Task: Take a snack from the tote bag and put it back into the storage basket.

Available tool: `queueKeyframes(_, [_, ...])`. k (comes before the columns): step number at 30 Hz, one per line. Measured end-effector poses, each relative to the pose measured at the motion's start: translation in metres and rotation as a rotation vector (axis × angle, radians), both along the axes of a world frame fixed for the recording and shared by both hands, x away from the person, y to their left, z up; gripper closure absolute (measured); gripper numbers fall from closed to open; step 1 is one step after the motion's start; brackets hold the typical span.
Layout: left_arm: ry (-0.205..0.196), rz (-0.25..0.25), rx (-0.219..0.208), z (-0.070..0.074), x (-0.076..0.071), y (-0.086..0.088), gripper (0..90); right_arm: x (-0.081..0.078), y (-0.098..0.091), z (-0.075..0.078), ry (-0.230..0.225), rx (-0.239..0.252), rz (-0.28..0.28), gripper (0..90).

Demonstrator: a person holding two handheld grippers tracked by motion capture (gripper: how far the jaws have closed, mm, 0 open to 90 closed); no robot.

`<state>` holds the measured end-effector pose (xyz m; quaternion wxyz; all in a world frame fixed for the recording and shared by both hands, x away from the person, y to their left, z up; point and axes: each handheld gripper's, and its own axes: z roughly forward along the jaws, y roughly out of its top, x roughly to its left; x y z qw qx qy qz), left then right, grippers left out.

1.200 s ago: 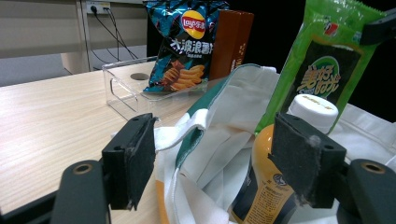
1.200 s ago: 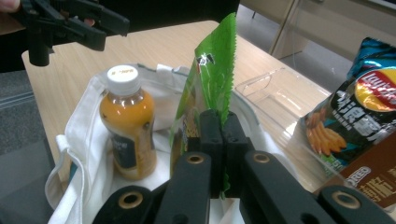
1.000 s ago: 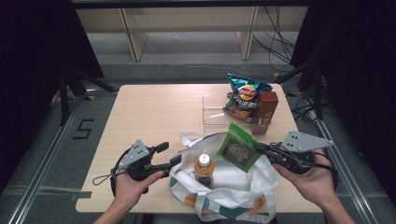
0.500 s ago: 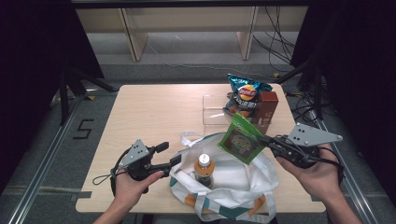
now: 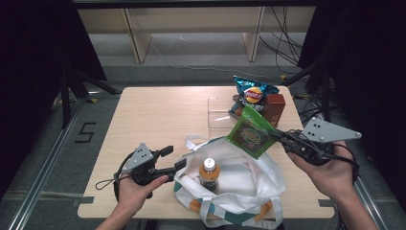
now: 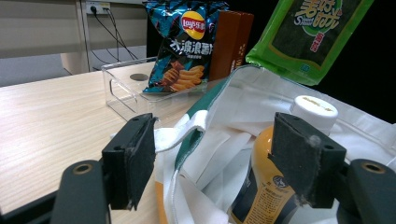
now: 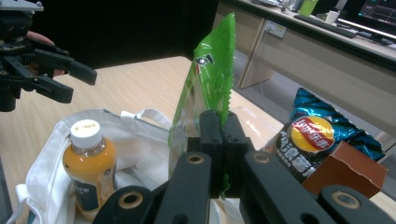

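Tongs in the person's right hand [image 5: 281,139] are clamped on one edge of a flat green foil snack packet [image 5: 249,136], which hangs in the air tilted, its long axis running out and away from the tips, toward the left hand. Directly below and just beyond those tips gapes the mouth of a white cloth tote bag with teal and orange trim [image 5: 249,191], so the packet lies above the bag's far rim, not yet inside. An orange-juice bottle with a white cap [image 5: 209,173] stands upright in the bag, nearer the left tongs [image 5: 173,159]. These stand apart, one pad [image 6: 140,156] just beside the bag's rim. Beyond the right tongs on the tabletop [image 5: 158,115] sit a clear plastic tray [image 5: 218,112], a blue crisp bag [image 5: 252,93] and a brown box [image 5: 274,106].
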<state>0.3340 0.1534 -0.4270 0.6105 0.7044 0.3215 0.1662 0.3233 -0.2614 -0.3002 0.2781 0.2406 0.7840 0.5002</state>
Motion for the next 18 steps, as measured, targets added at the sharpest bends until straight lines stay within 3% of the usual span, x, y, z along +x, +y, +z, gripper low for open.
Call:
queueKeyframes(7, [-0.007, -0.006, -0.005, 0.000, 0.001, 0.000, 30.3, 0.005, -0.002, 0.005, -0.022, 0.005, -0.034, 90.0])
queueKeyframes(14, [-0.003, 0.002, 0.000, 0.000, 0.000, 0.001, 30.3, 0.010, -0.004, 0.007, -0.015, 0.002, -0.032, 90.0])
queueKeyframes(18, [-0.003, 0.001, 0.000, 0.000, 0.000, 0.001, 30.3, 0.013, -0.005, 0.010, -0.036, 0.003, -0.034, 90.0])
